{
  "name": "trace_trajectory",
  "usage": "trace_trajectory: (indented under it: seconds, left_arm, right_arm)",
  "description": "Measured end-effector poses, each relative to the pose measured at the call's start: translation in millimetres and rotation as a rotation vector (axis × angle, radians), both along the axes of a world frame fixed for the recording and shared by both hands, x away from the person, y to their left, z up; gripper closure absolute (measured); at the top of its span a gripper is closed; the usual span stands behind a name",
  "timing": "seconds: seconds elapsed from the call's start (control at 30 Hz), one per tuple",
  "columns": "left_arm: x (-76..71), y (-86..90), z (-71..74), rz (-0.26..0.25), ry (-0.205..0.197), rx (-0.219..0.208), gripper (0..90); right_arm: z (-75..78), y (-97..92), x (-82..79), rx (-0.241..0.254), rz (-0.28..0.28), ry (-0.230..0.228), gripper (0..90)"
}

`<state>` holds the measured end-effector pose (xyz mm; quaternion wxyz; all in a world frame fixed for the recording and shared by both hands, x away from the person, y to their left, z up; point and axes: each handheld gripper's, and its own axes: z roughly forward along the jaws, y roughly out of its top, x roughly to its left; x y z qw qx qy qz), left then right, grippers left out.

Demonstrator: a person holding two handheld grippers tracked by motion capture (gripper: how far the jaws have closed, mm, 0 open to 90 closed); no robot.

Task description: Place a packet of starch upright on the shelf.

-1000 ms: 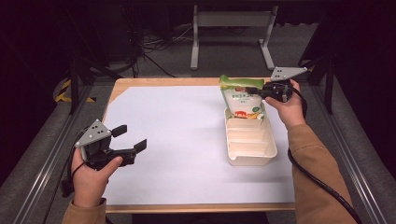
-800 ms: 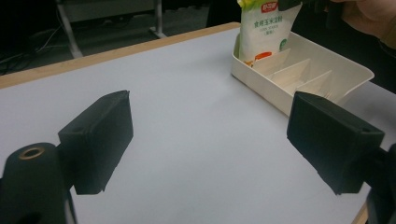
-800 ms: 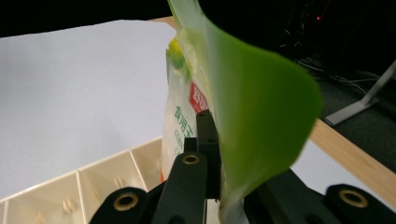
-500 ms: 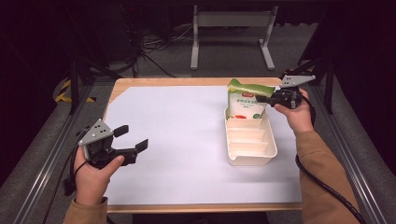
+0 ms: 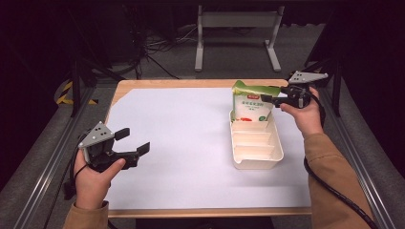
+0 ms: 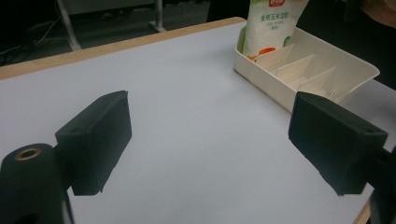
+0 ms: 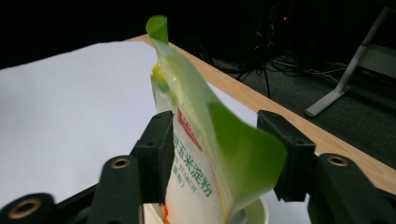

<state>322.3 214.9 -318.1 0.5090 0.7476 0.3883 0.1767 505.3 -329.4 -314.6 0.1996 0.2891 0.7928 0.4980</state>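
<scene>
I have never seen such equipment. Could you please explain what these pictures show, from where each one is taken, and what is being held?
A person sits at a table covered with white paper and holds one hand tool in each hand; each tool ends in black tongs. The high view looks down from above. The other two views come from small cameras on the tools. A cream tray with dividers lies on the table, and a green pouch stands in its far end. The right tongs have just been opening: the pouch is between the jaws, but the far jaw stands clear of it, so it seems released. The left tongs are open over the paper.
</scene>
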Motion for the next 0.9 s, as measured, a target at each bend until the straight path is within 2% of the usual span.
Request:
trace_trajectory:
  seconds: [0.07,0.47,0.63,0.7,0.9]
  left_arm:
    - [0.3,1.6,-0.1,0.002,0.003,0.000,13.6]
    - [-0.4,7.6,-2.5,0.006,0.014,0.021,12.1]
    - [-3.2,11.3,-10.5,0.001,0.007,0.044,12.1]
    - [-4.6,15.5,-15.4,0.003,0.006,0.050,12.7]
    - [-4.6,21.4,-23.2,0.002,0.021,0.043,12.7]
  right_arm:
    - [6.1,-0.7,-4.2,0.016,-0.014,-0.004,43.2]
    - [29.5,-21.0,-38.0,0.013,-0.076,-0.060,37.4]
    - [37.7,-28.9,-57.1,0.009,-0.076,-0.084,37.1]
    - [40.0,-31.0,-65.2,0.016,-0.064,-0.077,38.0]
    - [40.8,-32.7,-90.0,-0.004,-0.046,-0.089,38.3]
